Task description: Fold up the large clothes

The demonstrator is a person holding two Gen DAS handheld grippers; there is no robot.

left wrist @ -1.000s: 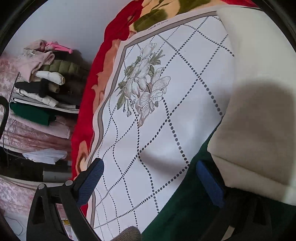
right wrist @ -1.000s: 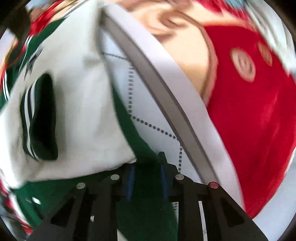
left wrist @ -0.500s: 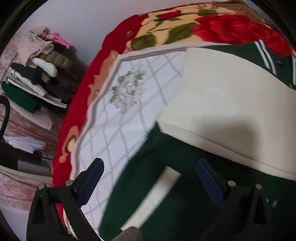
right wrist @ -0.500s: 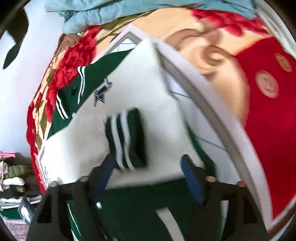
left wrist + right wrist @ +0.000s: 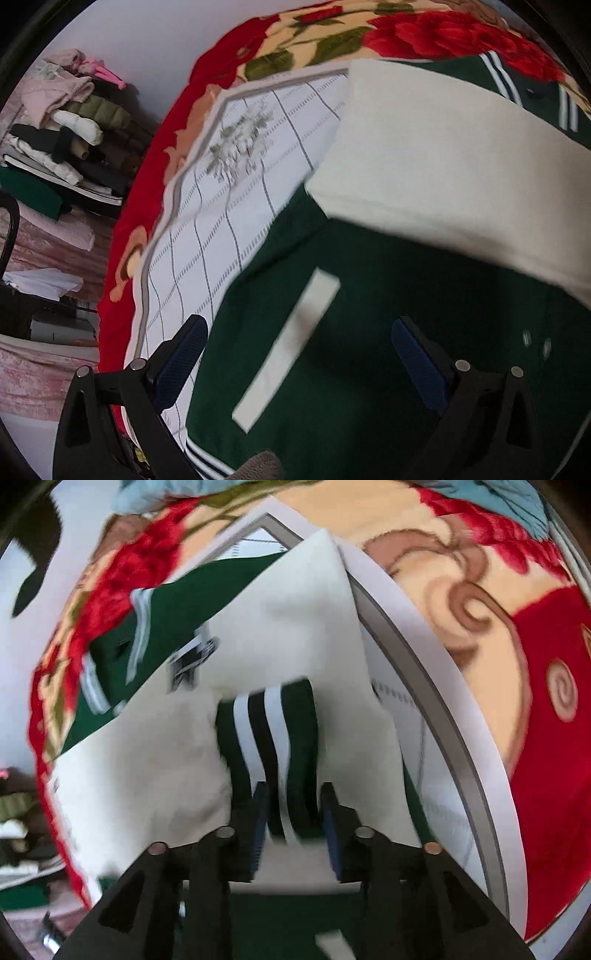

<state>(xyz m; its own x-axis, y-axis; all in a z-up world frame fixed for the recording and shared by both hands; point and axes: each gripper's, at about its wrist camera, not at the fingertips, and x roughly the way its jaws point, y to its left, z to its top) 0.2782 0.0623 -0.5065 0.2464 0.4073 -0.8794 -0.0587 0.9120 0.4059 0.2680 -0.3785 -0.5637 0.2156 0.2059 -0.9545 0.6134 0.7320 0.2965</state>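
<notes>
No lettering legible (crest [image 5: 190, 664] blurred); right gripper [image 5: 295, 823], just closing, now straddles the striped cuff [image 5: 273, 731]; left gripper [image 5: 299, 354] gapes empty.

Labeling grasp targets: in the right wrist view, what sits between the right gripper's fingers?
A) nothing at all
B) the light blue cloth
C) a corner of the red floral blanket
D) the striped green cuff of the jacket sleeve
D: the right gripper has the striped green cuff of the cream sleeve between its blue pads; its jaws have just been closing. The red floral blanket and light blue cloth lie well away.
</notes>
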